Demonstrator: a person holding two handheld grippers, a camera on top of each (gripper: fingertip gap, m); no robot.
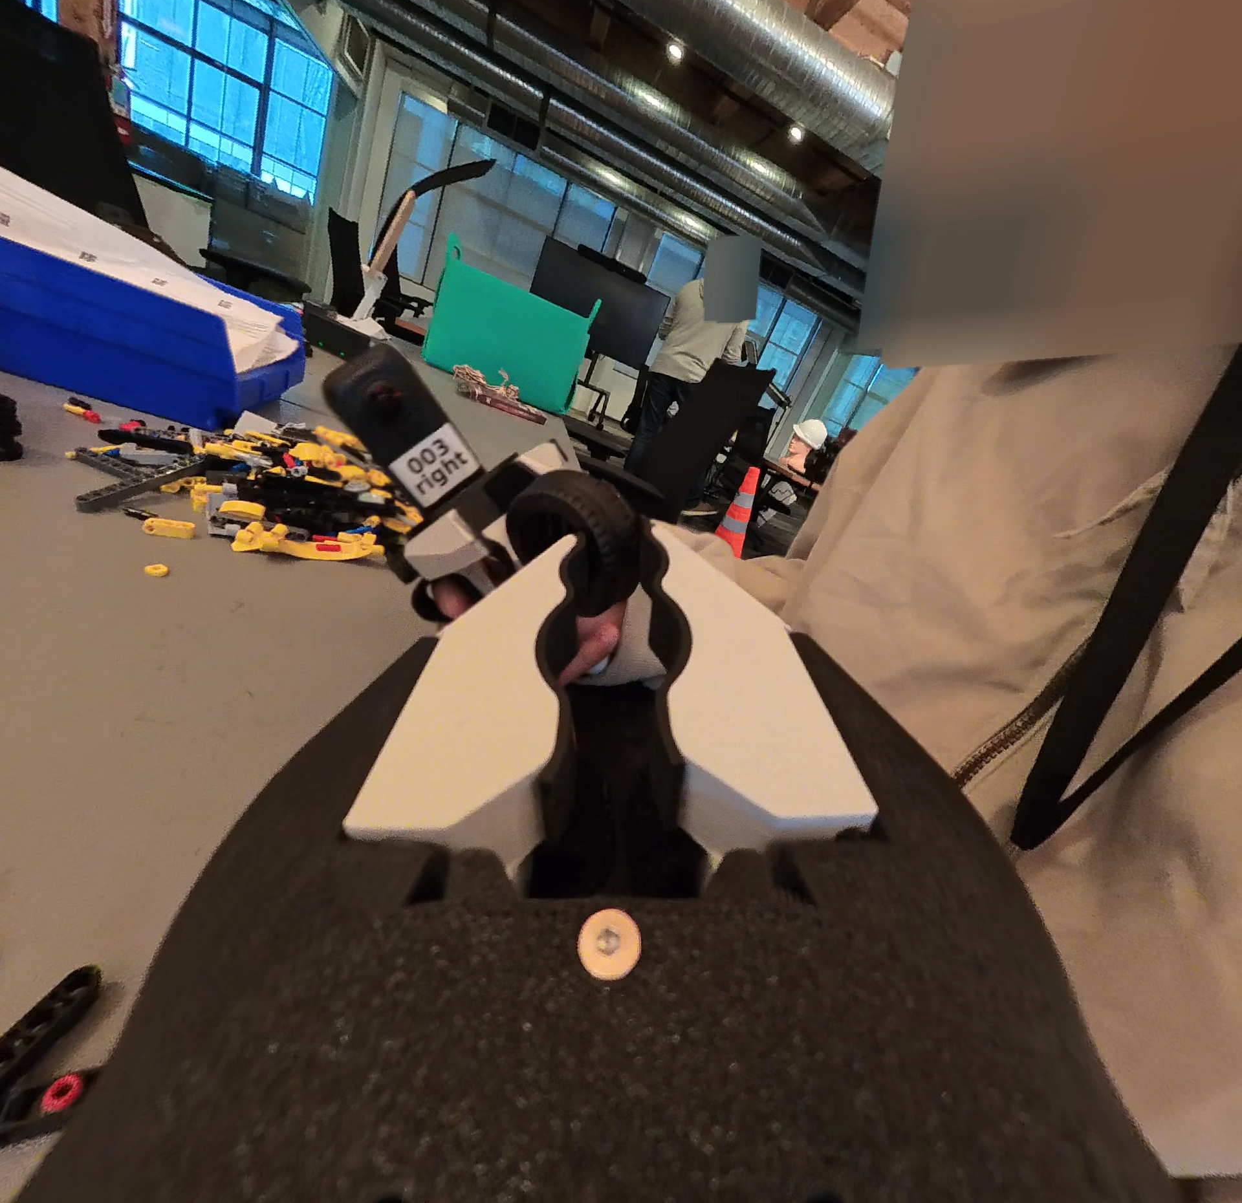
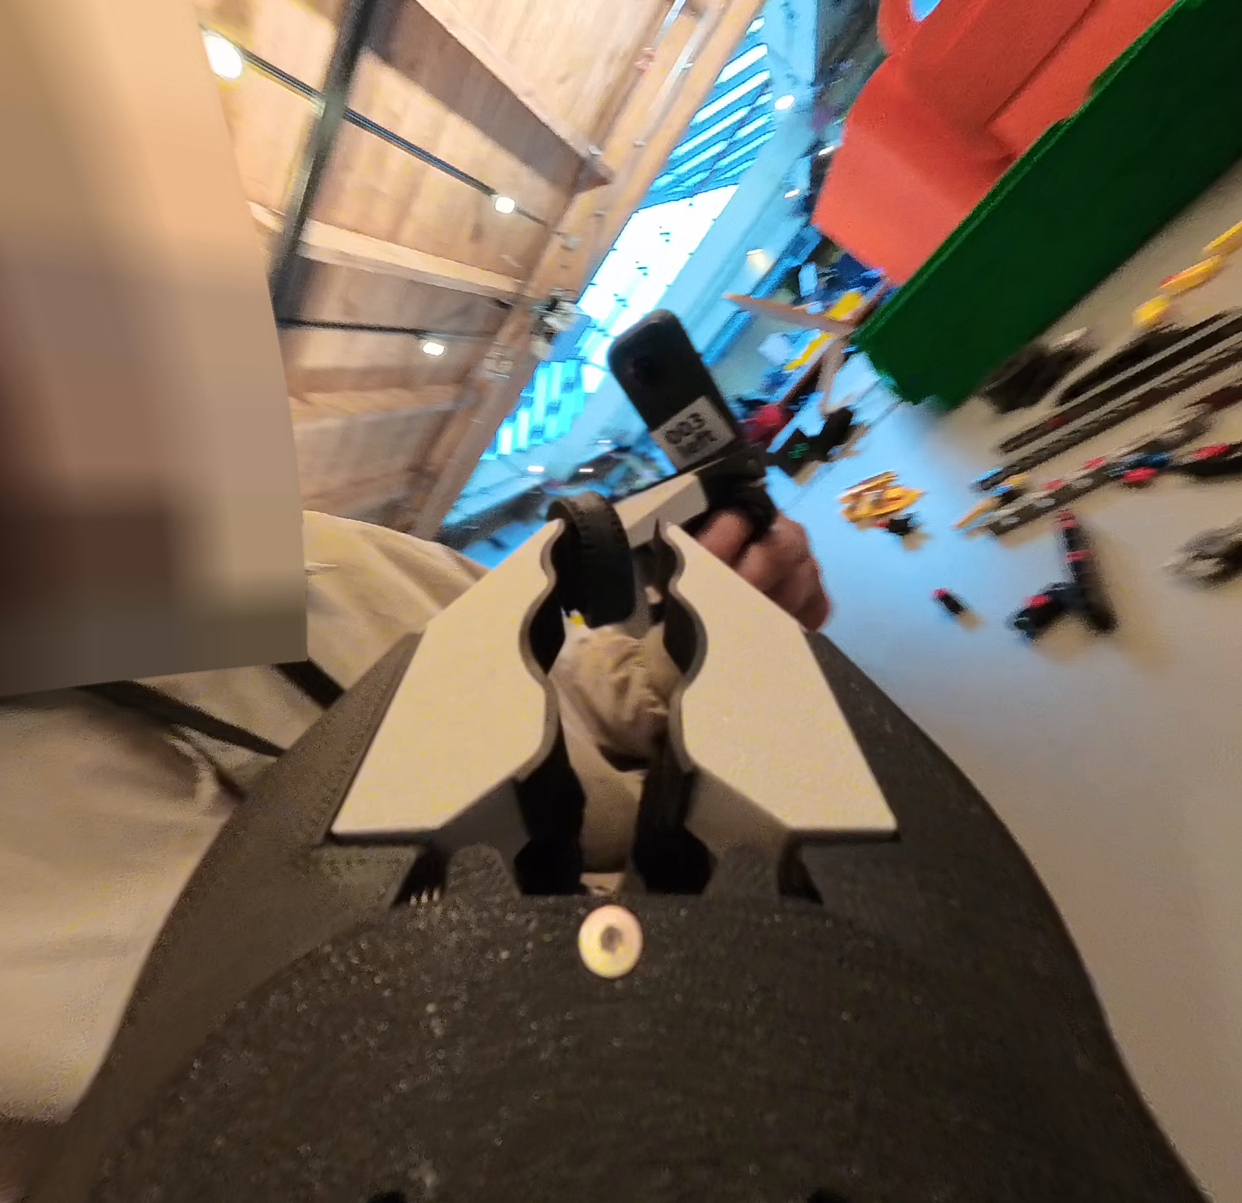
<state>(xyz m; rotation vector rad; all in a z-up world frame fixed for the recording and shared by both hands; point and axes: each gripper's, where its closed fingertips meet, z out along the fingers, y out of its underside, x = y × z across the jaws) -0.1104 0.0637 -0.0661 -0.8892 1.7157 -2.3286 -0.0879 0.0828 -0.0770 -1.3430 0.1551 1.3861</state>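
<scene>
Left gripper (image 1: pixel 608 566) and right gripper (image 2: pixel 608 566) both clamped on one small black rubber tyre (image 1: pixel 574 539), jaws slightly parted. Held aloft above grey table (image 1: pixel 168 667), brick pile (image 1: pixel 269 492) beyond.

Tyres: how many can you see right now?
1: a black tyre, gripped at the tips of the left claw and right claw. More may hide in the parts pile.
</scene>
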